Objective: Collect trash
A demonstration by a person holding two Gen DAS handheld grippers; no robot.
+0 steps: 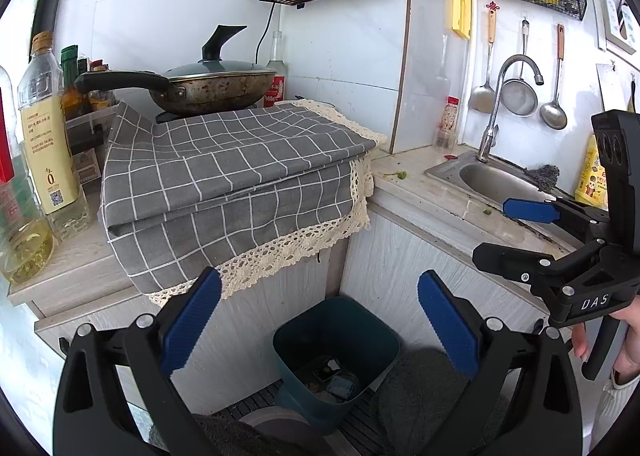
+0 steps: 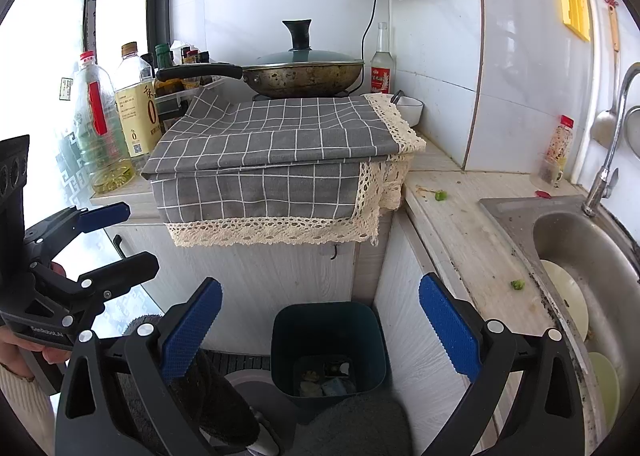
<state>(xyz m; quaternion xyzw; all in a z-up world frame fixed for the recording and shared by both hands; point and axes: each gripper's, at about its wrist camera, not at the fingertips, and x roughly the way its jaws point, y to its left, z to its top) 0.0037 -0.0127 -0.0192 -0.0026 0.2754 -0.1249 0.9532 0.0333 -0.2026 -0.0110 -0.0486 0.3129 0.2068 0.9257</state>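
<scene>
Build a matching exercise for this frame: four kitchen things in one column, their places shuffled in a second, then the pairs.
Things:
1. wok
2. bin
3. plate
4. green scrap

Places:
A. on the floor by the cabinet
B. in the sink
C. on the counter
D. behind the checked cloth

Pairs: 1-D, 2-A, 3-B, 4-C

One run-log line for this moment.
left gripper: open, empty | right gripper: open, empty | bin: floor, holds trash | green scraps: on counter by sink
</scene>
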